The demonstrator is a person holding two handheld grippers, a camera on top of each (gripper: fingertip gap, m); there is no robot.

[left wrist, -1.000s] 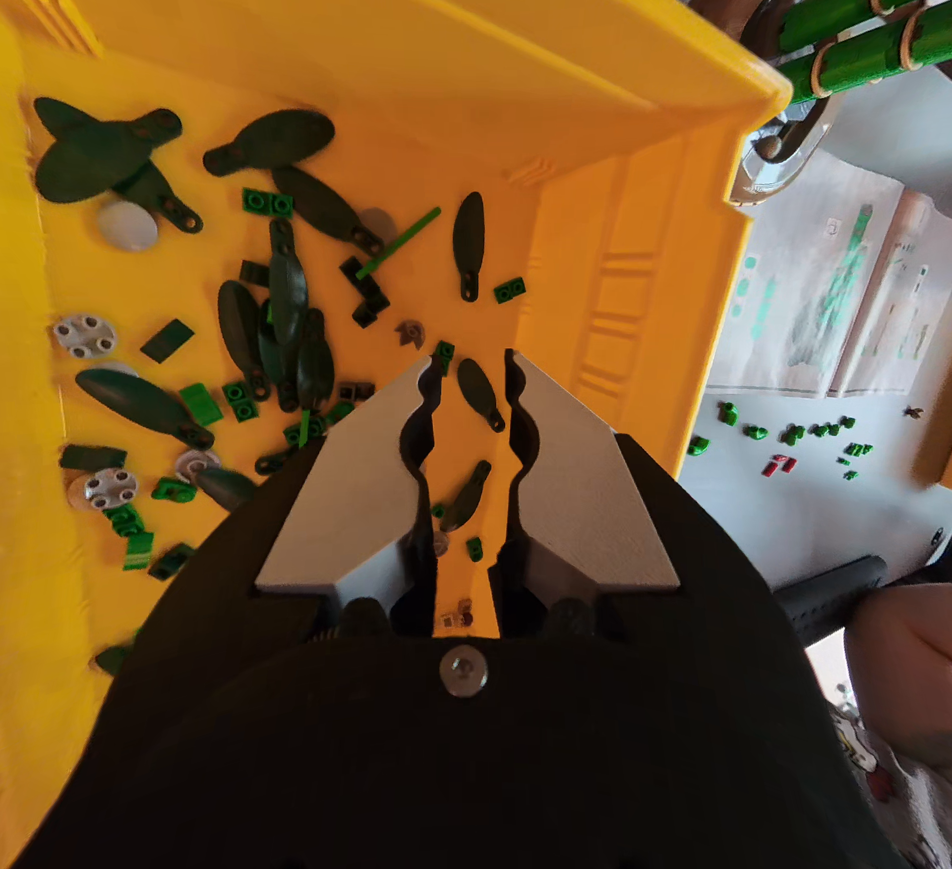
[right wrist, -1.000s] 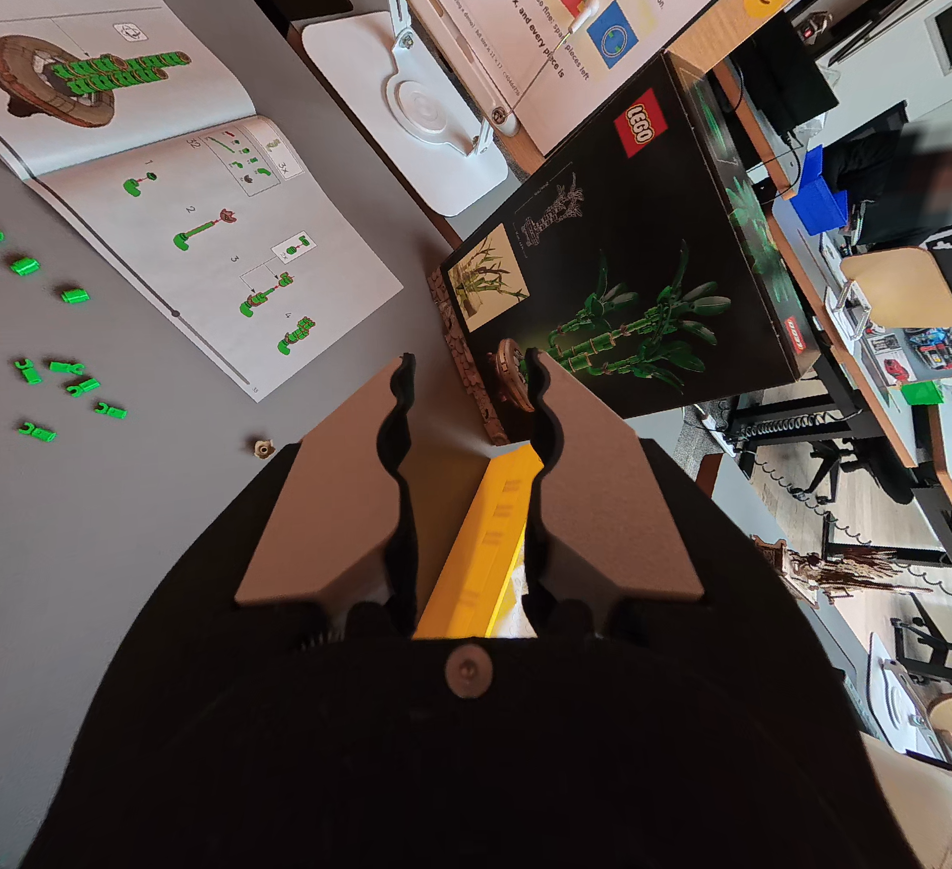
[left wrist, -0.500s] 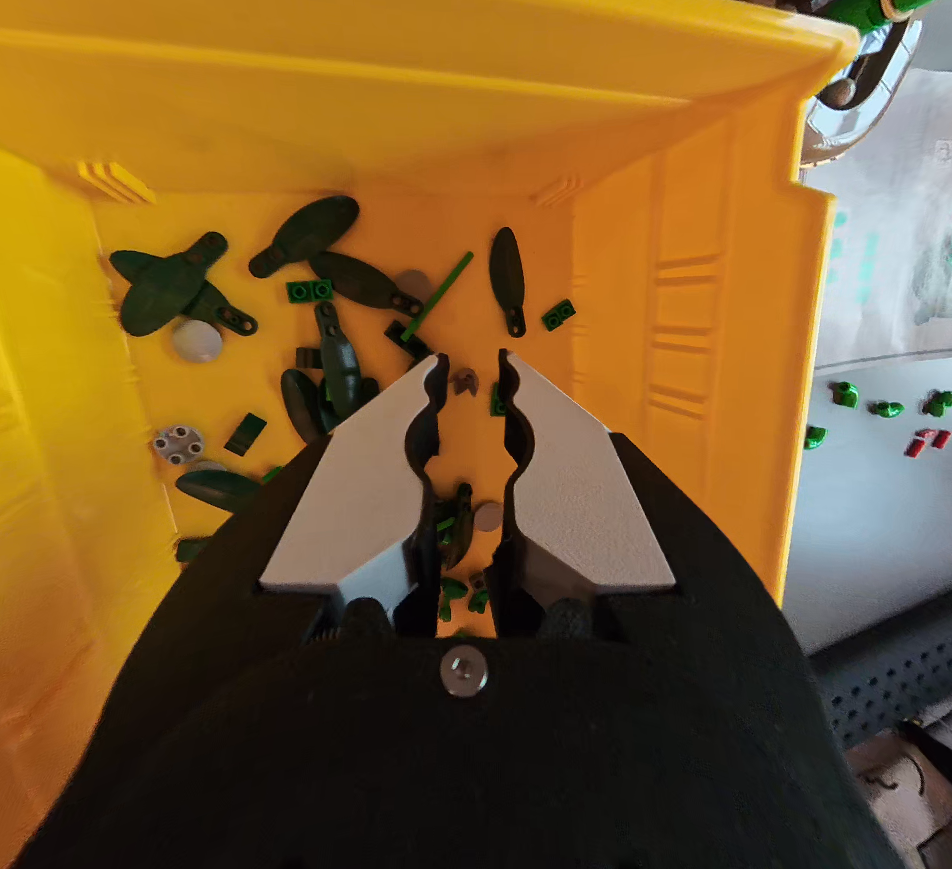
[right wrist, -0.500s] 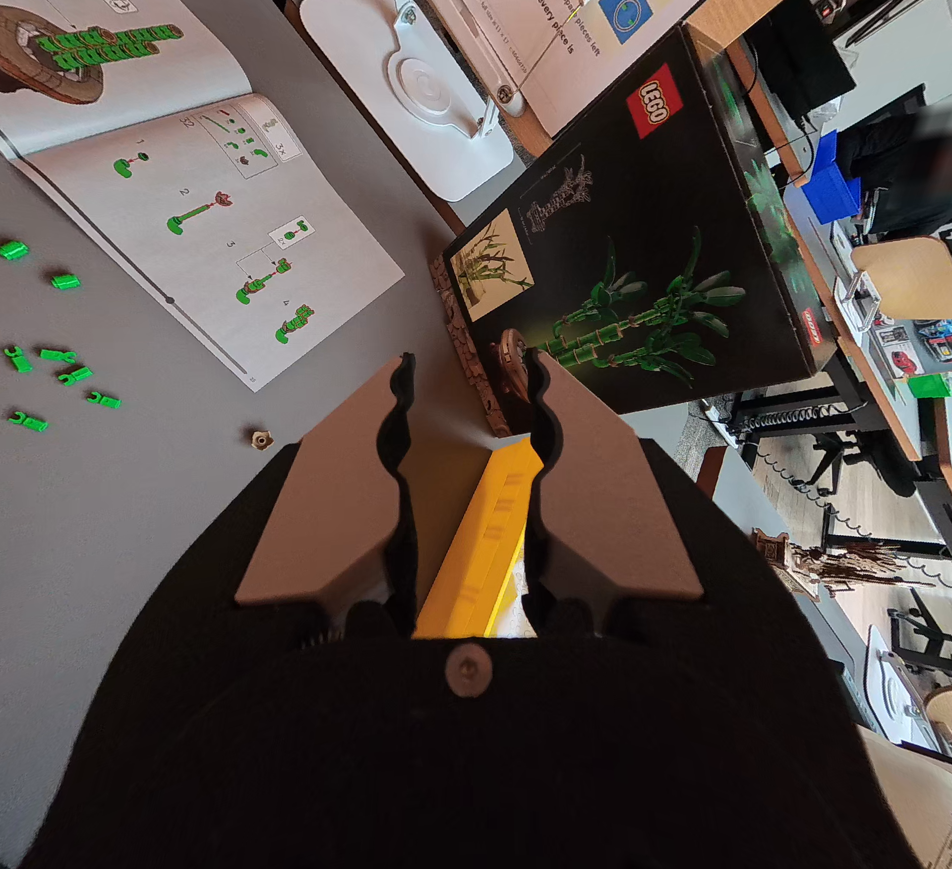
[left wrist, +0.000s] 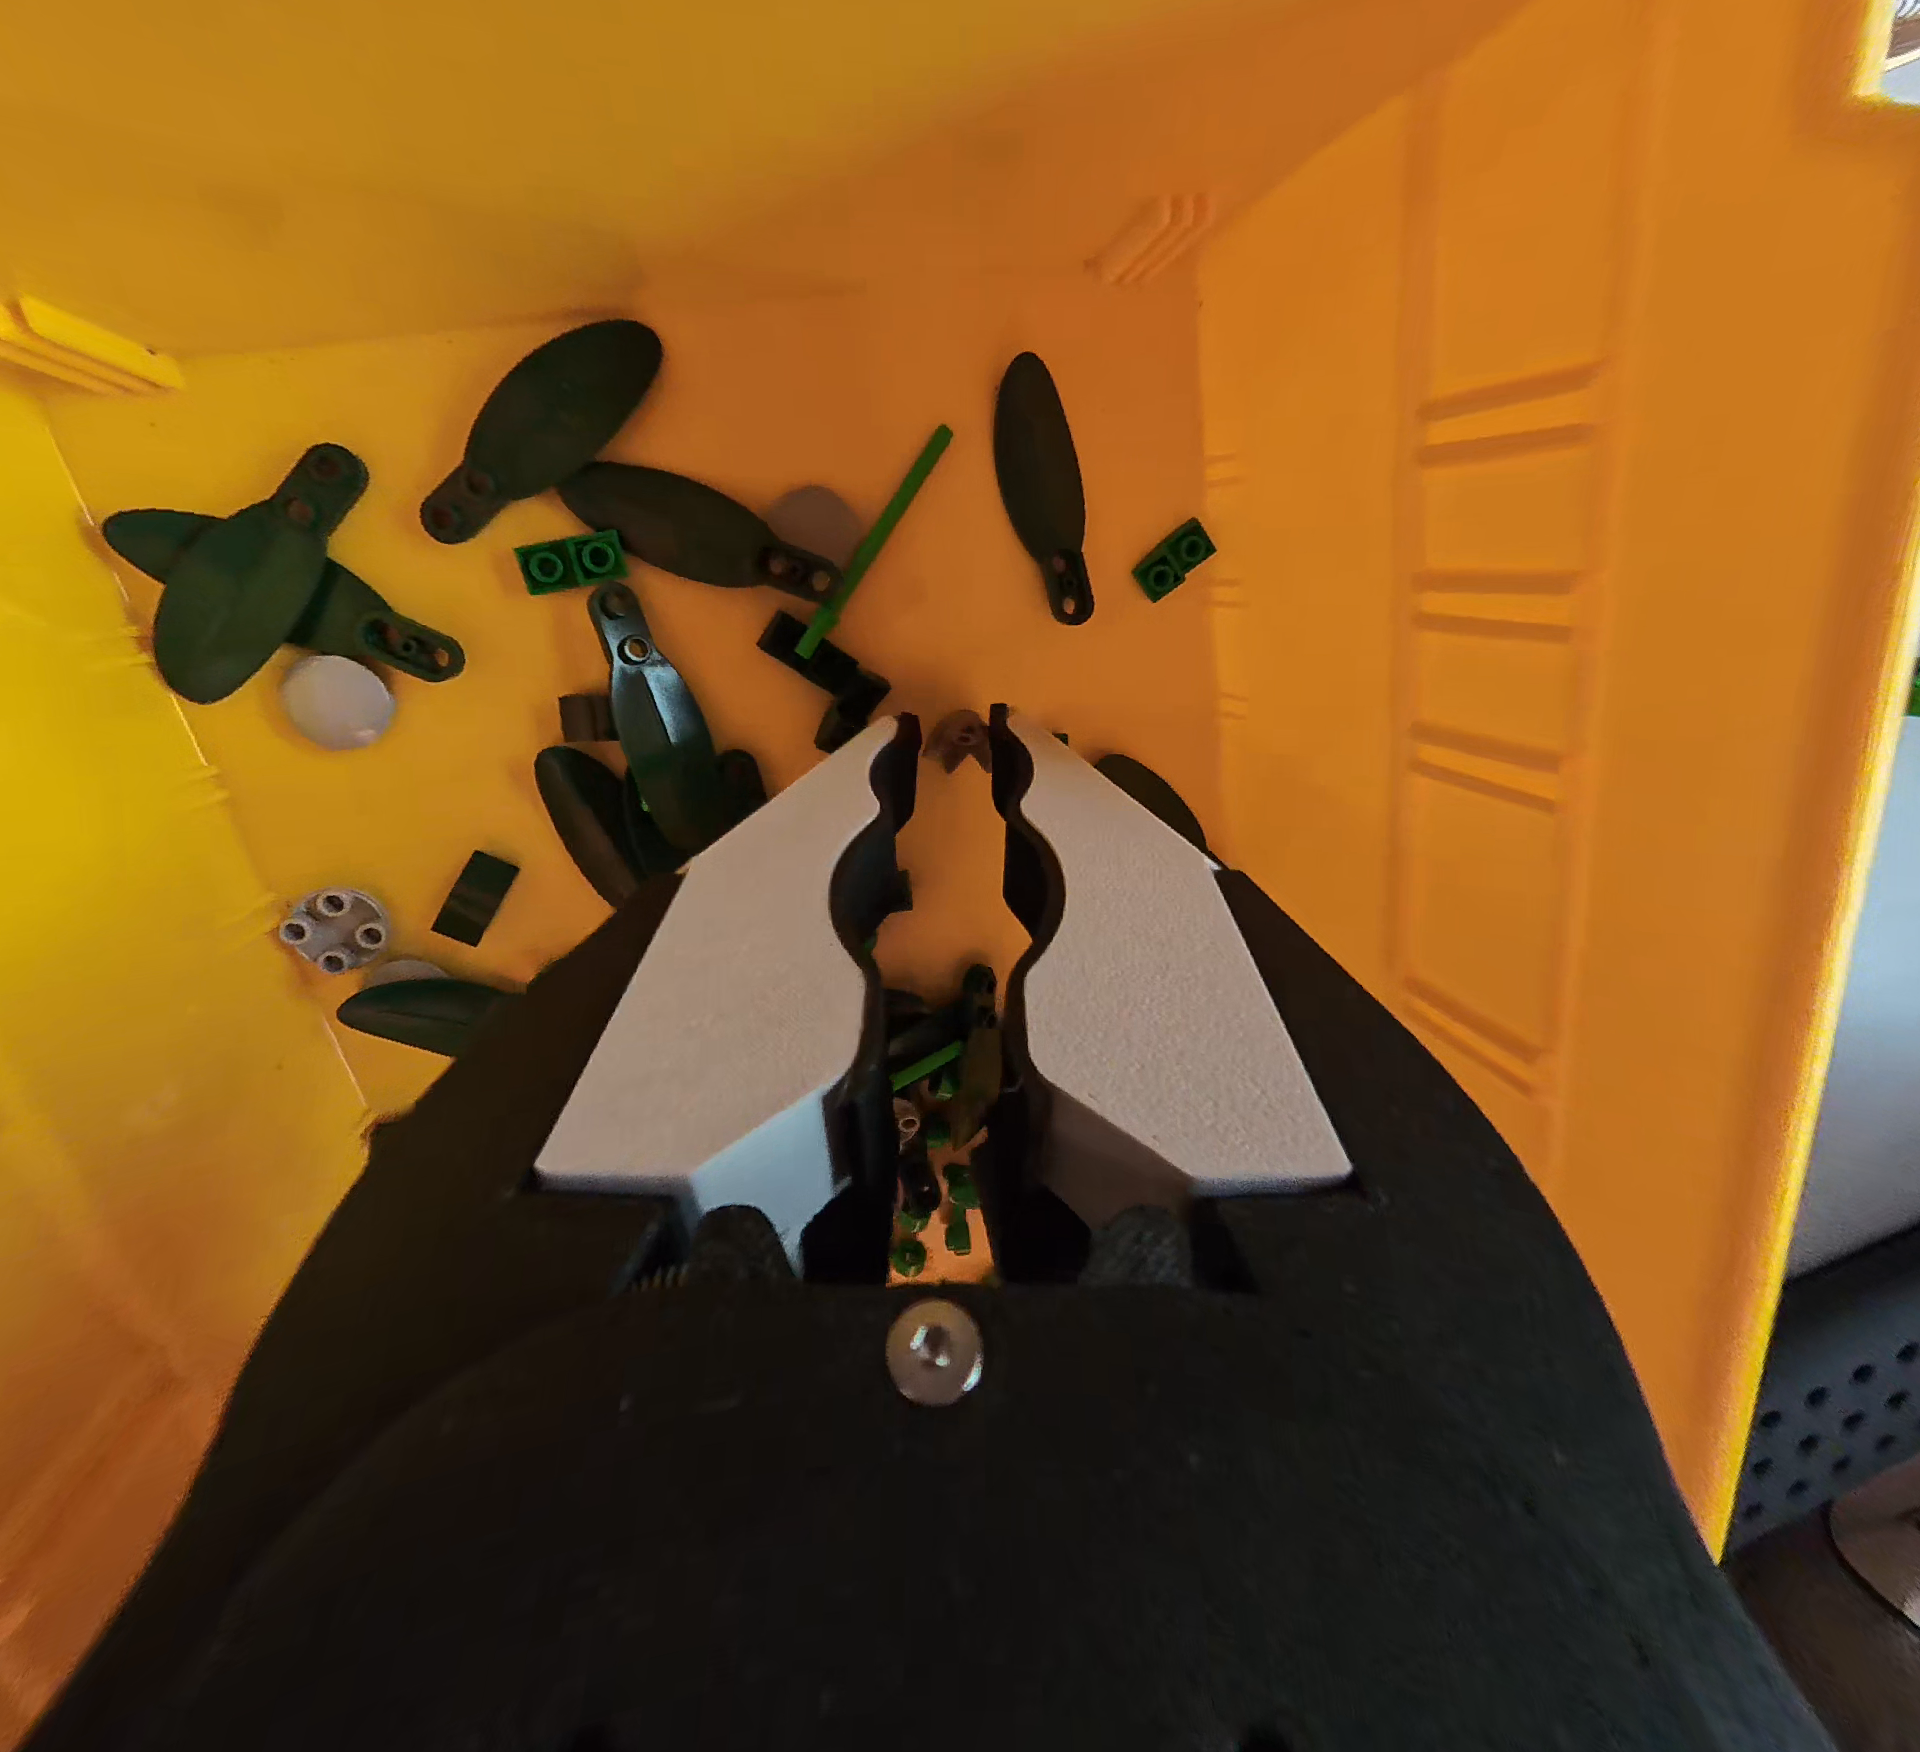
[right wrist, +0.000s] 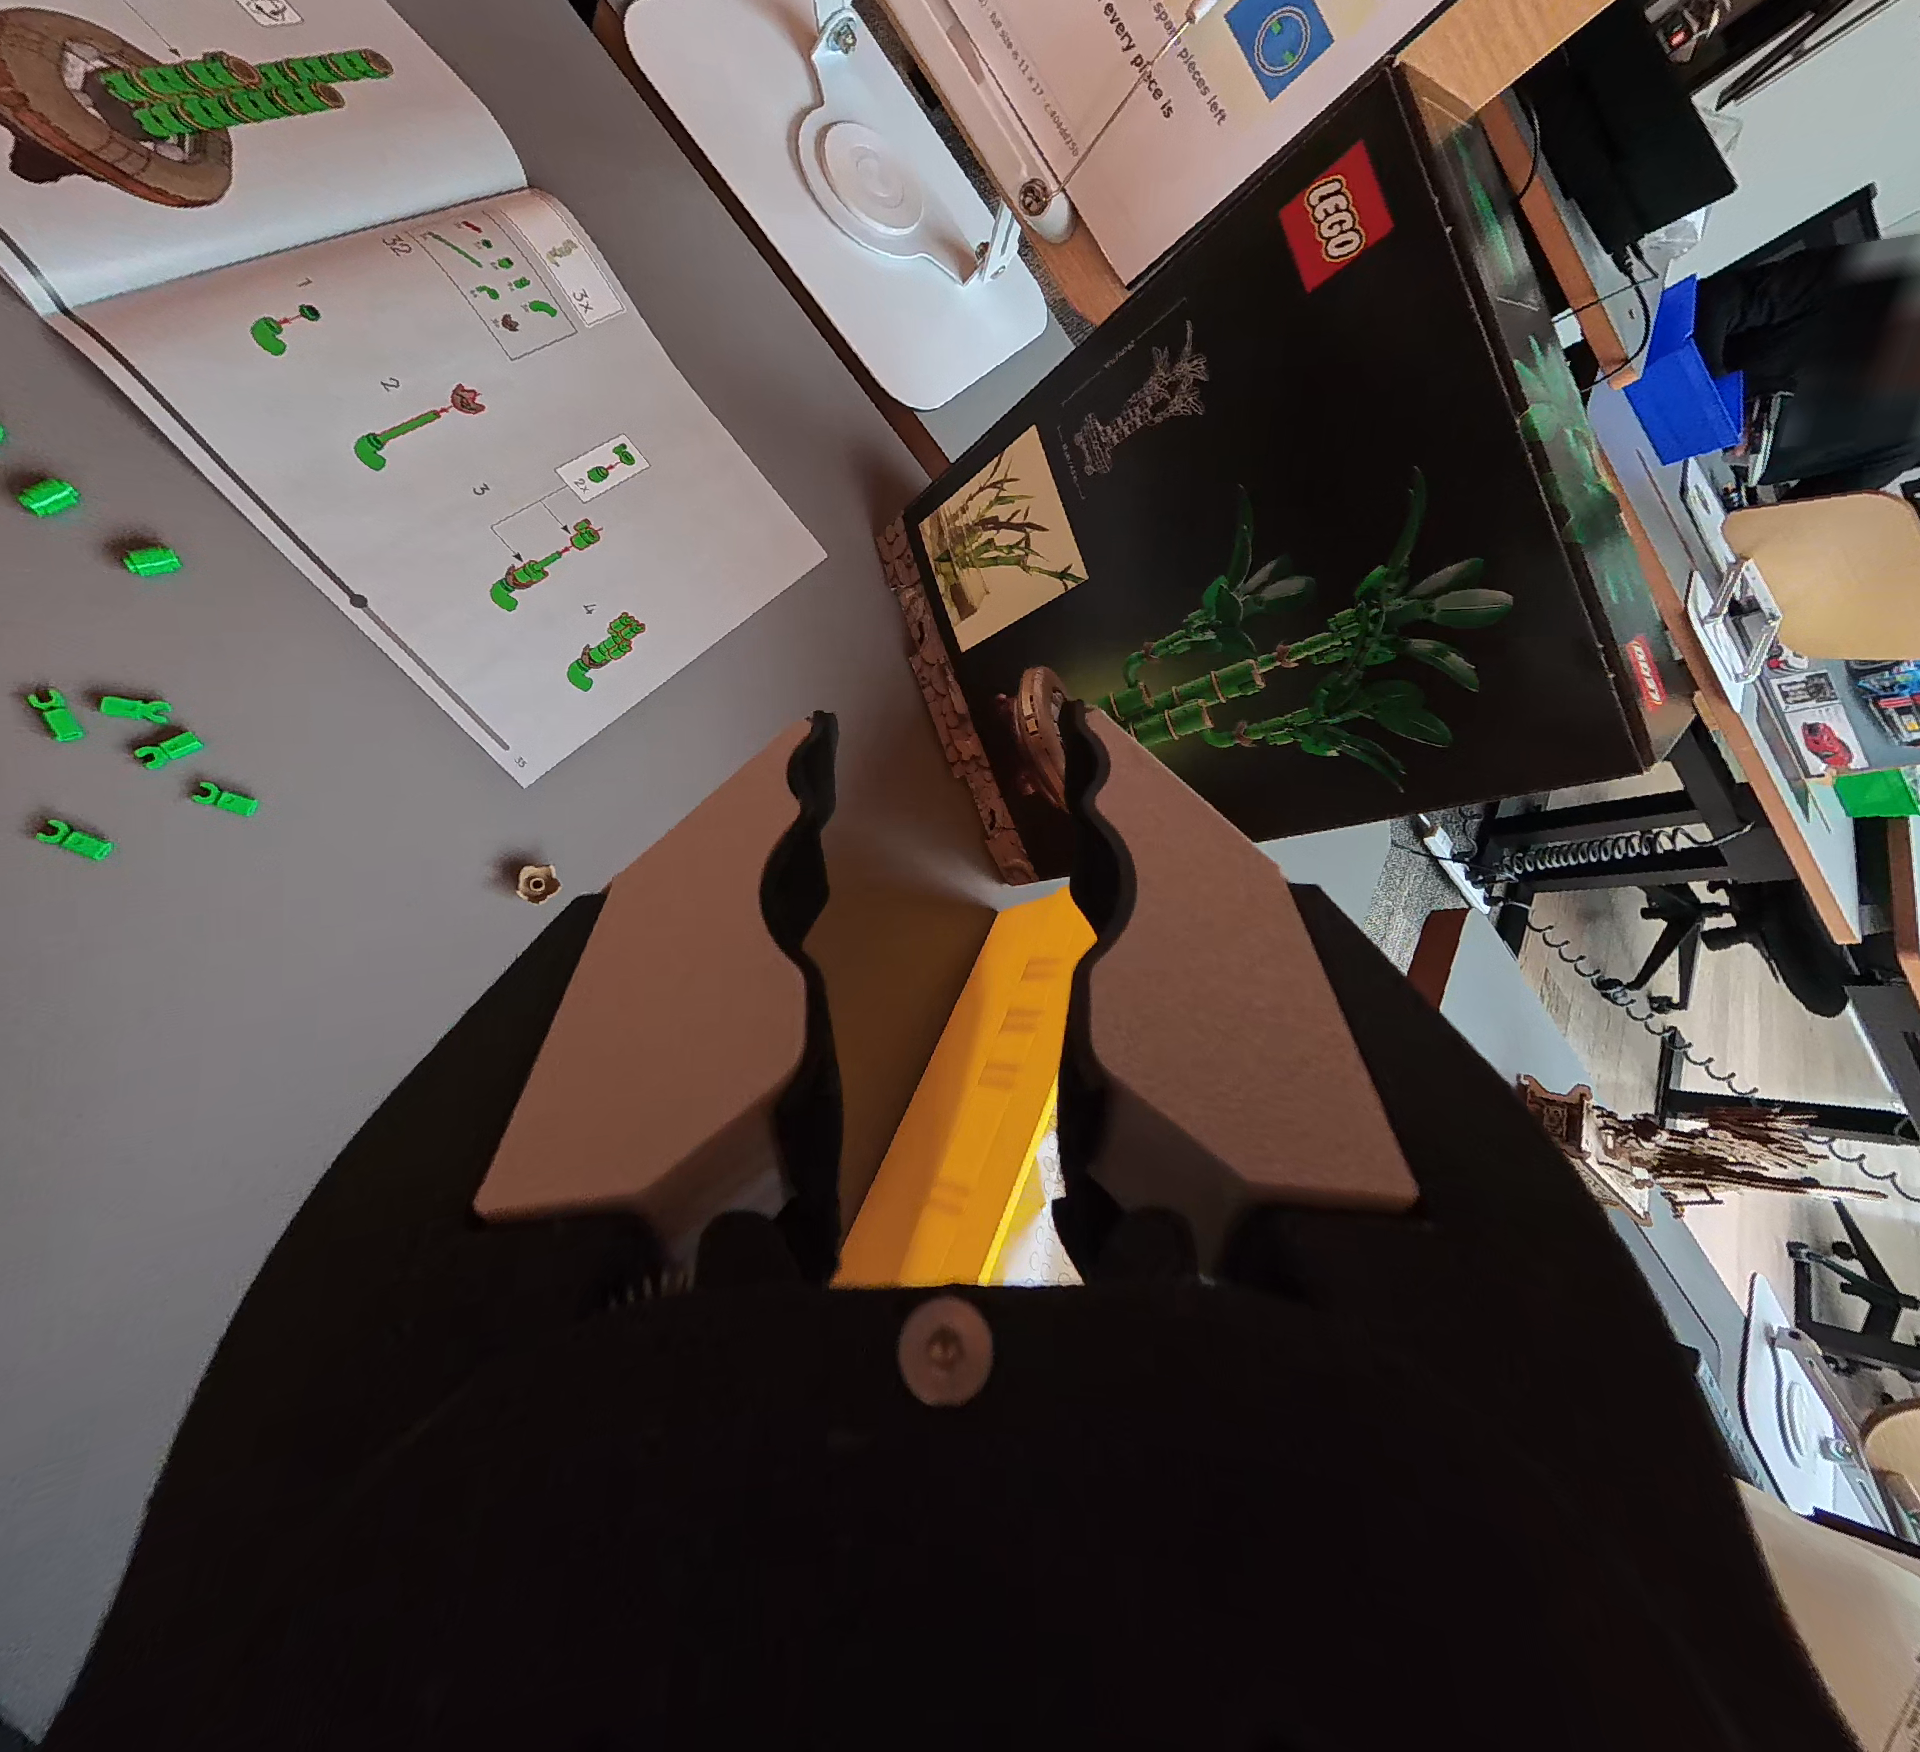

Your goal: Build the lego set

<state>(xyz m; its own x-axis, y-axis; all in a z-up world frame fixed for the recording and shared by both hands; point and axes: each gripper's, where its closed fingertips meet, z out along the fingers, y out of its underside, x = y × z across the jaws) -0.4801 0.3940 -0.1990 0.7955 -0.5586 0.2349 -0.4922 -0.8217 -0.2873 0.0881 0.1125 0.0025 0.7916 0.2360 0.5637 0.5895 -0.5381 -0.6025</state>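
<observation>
Dark leaf pieces (left wrist: 556, 424) in yellow bin (left wrist: 727, 92)

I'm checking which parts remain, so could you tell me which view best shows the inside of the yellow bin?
The left wrist view: it looks into the yellow bin, showing dark green leaves on its floor. The right wrist view shows only a strip of its wall between the right gripper's fingers.

dark leaves (left wrist: 613, 829) half hidden behind gripper, instruction booklet (right wrist: 312, 268) cut off at edge
</observation>
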